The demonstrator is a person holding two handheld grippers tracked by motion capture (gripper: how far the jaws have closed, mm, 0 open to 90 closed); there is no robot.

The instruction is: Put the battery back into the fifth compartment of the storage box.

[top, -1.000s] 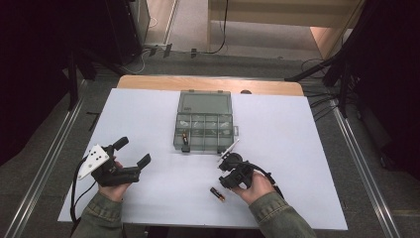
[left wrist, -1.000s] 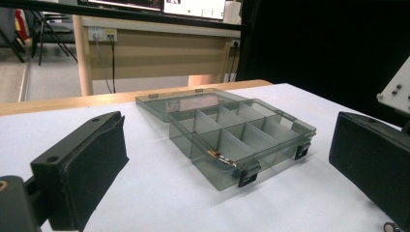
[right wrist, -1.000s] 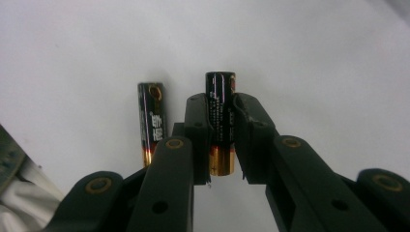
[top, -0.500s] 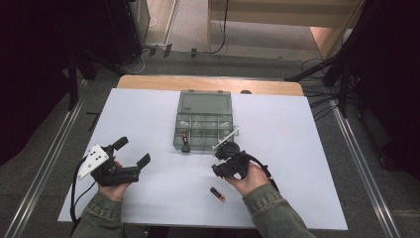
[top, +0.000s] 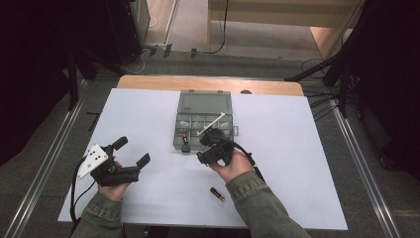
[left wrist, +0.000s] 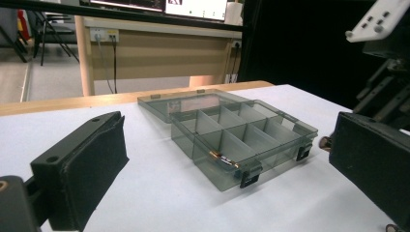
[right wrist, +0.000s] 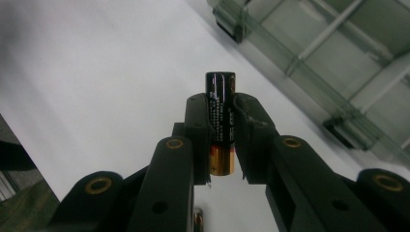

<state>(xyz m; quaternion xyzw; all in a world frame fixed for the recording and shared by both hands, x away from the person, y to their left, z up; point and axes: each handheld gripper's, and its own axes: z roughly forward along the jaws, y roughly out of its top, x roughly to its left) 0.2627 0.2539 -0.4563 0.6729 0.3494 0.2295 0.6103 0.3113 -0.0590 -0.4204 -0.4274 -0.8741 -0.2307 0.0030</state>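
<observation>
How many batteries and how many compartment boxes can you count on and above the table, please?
Batteries: 3 – one in the right claw, one in the box, one loose on the table.
Compartment boxes: 1 – clear, lid open.
Total: 4.

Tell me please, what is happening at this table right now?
A person is sorting batteries into a clear compartment box. The right hand-held gripper is shut on one battery and holds it near the box's front edge. One battery in the box lies in a front compartment, and a loose battery lies on the white table. The left hand-held gripper waits open, off to the side.
</observation>
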